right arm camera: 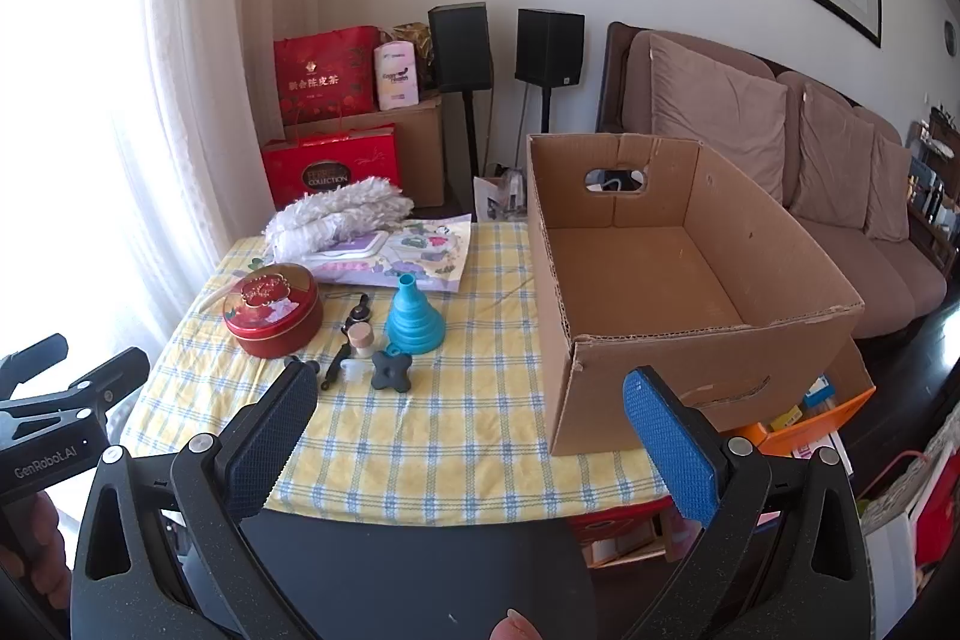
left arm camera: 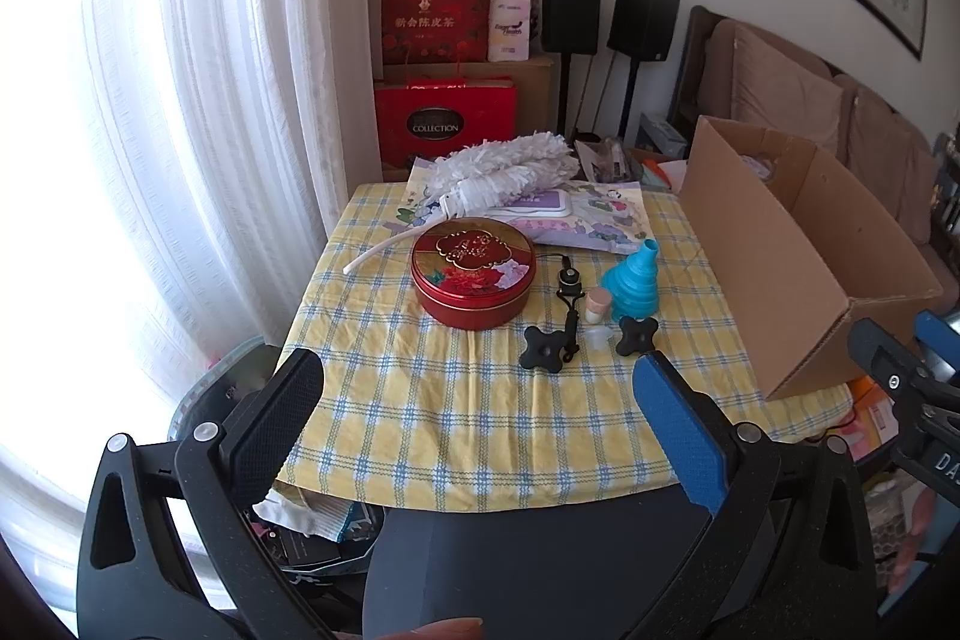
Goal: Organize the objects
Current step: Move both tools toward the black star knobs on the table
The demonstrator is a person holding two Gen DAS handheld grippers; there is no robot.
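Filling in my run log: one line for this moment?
left tongs: open, empty | right tongs: open, empty | box: empty | tin: on table

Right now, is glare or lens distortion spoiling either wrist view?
Left wrist: the window behind the curtain blows out the left side, but the red tin stays sharp. Right wrist: milder glare at left, and the cardboard box is evenly lit. Both: fisheye bends the edges and darkens the corners.
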